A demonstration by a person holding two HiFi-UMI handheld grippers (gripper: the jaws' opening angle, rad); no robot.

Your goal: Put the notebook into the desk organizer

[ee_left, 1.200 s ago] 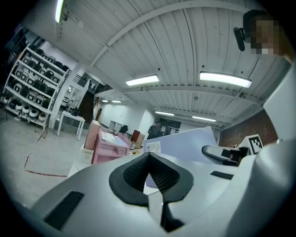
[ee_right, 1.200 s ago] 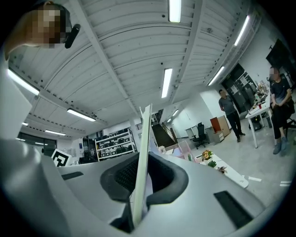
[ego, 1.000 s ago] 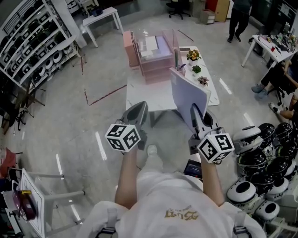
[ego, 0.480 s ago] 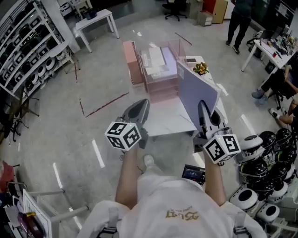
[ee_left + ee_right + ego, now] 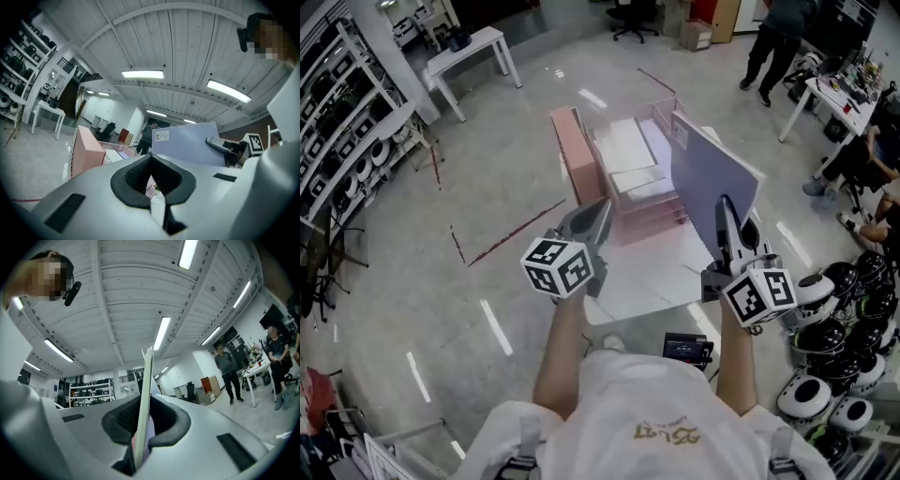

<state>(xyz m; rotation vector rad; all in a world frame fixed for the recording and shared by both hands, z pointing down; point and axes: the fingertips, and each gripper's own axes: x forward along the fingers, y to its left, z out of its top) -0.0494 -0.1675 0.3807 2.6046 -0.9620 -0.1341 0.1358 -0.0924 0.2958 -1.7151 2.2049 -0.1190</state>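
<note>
My right gripper (image 5: 727, 212) is shut on the lower edge of a lavender notebook (image 5: 711, 174), which stands upright and tilted over the right side of the pink and clear desk organizer (image 5: 622, 167). The organizer sits on a white table (image 5: 649, 281) and holds flat white papers. In the right gripper view the notebook (image 5: 146, 394) shows edge-on, clamped between the pads of the right gripper (image 5: 147, 403). My left gripper (image 5: 598, 221) is shut with nothing in it, left of the notebook and in front of the organizer. In the left gripper view, past the left gripper (image 5: 151, 157), are the notebook (image 5: 187, 143) and the pink organizer (image 5: 86, 152).
Several black and white helmets (image 5: 834, 309) are piled on the floor at the right. Shelving racks (image 5: 347, 122) line the left wall, with a small white table (image 5: 469, 52) beyond. A person (image 5: 769, 37) stands at the back right. A black device (image 5: 687, 349) lies near my feet.
The table and organizer have come closer beneath me. Both grippers have moved forward, and the notebook now hangs over the organizer's right side rather than over the table behind it.
</note>
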